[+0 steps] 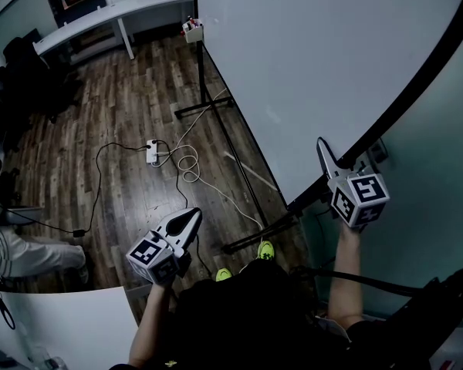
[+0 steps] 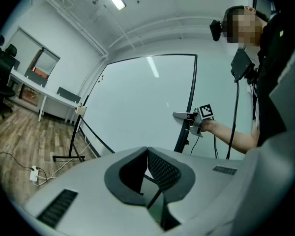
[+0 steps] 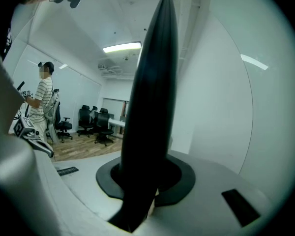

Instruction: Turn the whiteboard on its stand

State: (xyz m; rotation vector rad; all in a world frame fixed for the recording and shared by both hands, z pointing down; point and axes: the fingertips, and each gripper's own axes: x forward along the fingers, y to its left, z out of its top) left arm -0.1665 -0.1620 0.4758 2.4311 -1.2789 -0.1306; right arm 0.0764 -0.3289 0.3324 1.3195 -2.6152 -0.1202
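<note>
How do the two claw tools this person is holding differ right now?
The right gripper is clamped on the black edge of the whiteboard; the left gripper holds nothing, its jaws together. The right gripper is raised at the board; the left gripper hangs lower, over the wooden floor. Both carry a cube with square markers.

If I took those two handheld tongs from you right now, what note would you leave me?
Left tongs: shut, empty, held in the air above the floor, clear of the board.
Right tongs: shut on the black frame at the near edge of the whiteboard.
Whiteboard: mounted on its stand.
Done: grip on the frame taken.
Left: swing the board round on its stand, probably with the right tongs. I cannot tell how much turning is already done.
</note>
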